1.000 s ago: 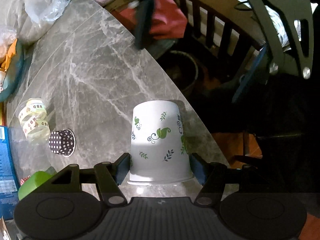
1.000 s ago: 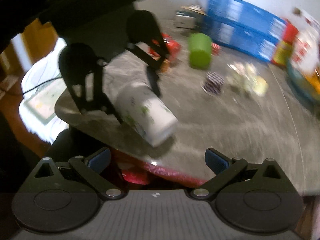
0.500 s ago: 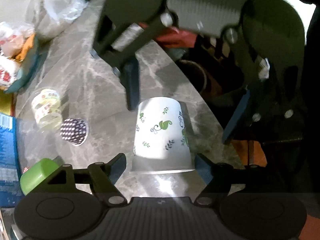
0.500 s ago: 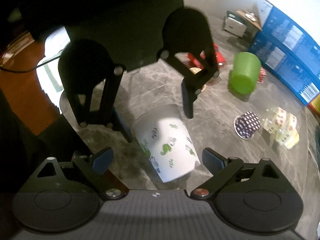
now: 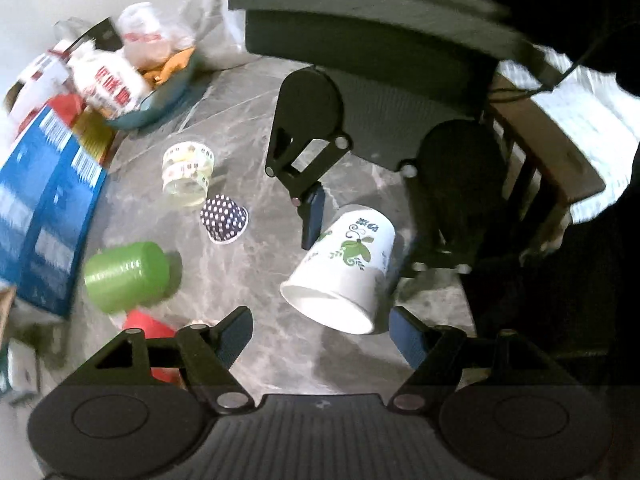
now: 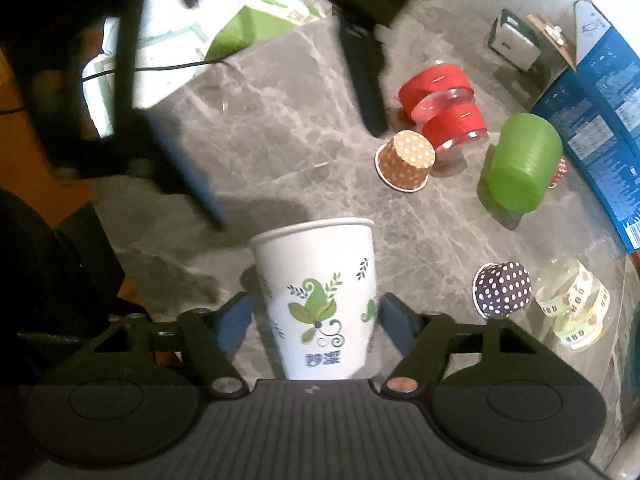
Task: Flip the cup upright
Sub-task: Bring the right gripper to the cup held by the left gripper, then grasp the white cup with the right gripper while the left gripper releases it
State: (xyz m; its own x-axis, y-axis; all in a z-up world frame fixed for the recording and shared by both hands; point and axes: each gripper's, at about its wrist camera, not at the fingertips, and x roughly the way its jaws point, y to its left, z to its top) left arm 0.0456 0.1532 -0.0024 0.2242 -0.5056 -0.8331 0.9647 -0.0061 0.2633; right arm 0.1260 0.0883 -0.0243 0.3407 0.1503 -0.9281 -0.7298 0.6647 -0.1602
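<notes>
Right gripper [image 6: 314,318] is closed on the white paper cup [image 6: 318,292], blue pads pressed against both sides of its lower body; in the right wrist view the cup's open rim points away from the camera and its base sits back near the gripper body. Left gripper [image 5: 320,334] has its jaws spread wide with nothing between them; it sits just in front of the cup mouth without touching. In the left wrist view the cup [image 5: 344,270] is tilted, open mouth facing the camera, held off the grey marble table [image 5: 260,264], near the table's edge. Taking the cup as landmark: a dark polka-dot baking cup [image 6: 502,288] lies to its right, with a clear tub with patterned tape [image 6: 572,308] just beyond that. A green plastic cup [image 6: 520,162] lies on its side further out to the upper right, beside a blue carton [image 6: 600,116]. An orange polka-dot baking cup [image 6: 406,160] and red tape rolls [image 6: 444,108] lie well beyond the cup's rim.
</notes>
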